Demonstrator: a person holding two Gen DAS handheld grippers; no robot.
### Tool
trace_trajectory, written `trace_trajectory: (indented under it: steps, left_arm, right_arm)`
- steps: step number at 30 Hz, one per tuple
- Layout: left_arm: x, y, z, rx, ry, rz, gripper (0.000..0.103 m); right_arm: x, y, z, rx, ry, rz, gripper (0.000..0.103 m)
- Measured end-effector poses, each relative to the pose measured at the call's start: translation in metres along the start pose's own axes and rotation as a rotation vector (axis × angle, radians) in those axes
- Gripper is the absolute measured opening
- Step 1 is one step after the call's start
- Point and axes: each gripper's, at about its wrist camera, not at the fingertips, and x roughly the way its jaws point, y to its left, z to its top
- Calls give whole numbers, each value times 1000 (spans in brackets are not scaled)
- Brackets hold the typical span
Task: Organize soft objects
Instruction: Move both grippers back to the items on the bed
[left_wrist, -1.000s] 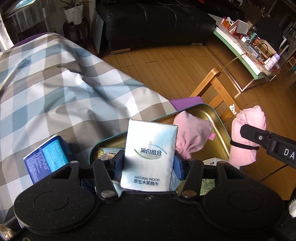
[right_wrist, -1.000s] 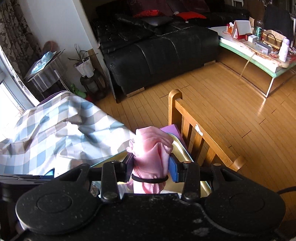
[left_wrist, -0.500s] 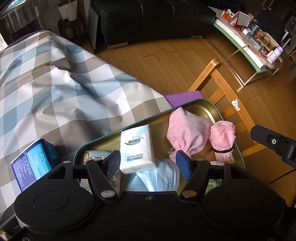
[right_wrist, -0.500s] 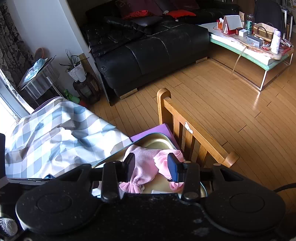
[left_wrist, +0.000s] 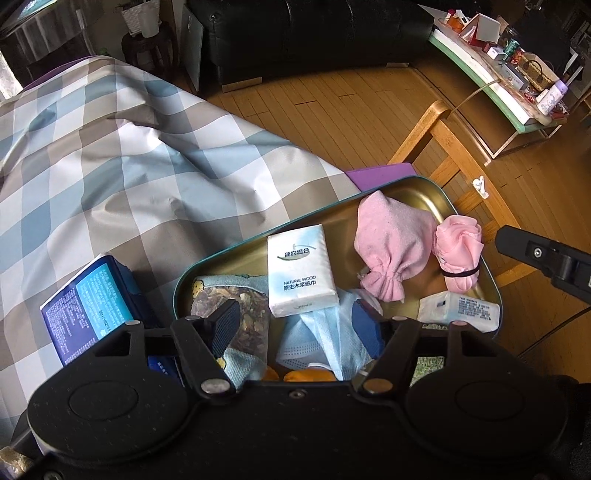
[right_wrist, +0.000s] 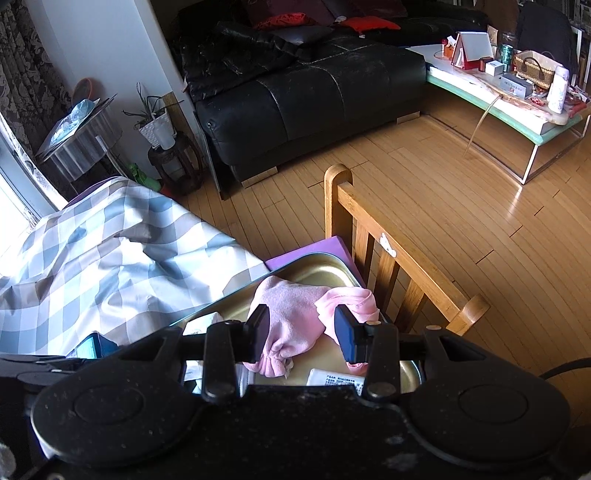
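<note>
The left gripper (left_wrist: 295, 325), jaws just opened and empty, hangs over the gold metal tray (left_wrist: 406, 192). Ahead lies the white tissue pack (left_wrist: 300, 271), long axis pointing away, atop a blue face mask (left_wrist: 317, 339). The right gripper (right_wrist: 303, 334) stands open above the pink drawstring pouch (right_wrist: 291, 314).

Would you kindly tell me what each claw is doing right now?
Left claw: open, just released the tissue pack.
Right claw: open, holding nothing.

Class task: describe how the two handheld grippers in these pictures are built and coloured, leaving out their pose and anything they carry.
Both the left gripper and right gripper are matte black plastic with round housings, silver rivets on linkage arms, and blue ribbed pads on the fingers.
</note>
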Motion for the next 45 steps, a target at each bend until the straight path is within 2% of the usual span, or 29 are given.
trace_trajectory:
  steps: [7,10,17,21,26,32,39,45]
  left_arm:
    - [-22,32,-20,-20,-6,19,64]
    - [-33,58,-33,-67,-7,34,67]
    - [-67,133,-73,-181,-27,113,68]
    - [-83,176,-95,-222,-21,194,68]
    - [-97,227,-117,-269,-2,254,68]
    - [-108,269,-134,-300,-20,312,69]
    - [-105,297,-154,-364,-25,280,69]
    - [-106,312,-158,-463,-37,177,70]
  right_arm:
    - [3,13,-4,-40,6,0,39]
    - [3,21,-7,-66,-4,3,39]
    - [1,49,-18,-161,-22,26,42]
    - [-4,71,-29,-242,-40,66,45]
    - [-7,105,-49,-362,-62,123,49]
    - [-13,151,-87,-498,-44,259,52]
    - [-25,201,-148,-674,-40,364,54]
    - [-26,250,-197,-737,28,463,54]
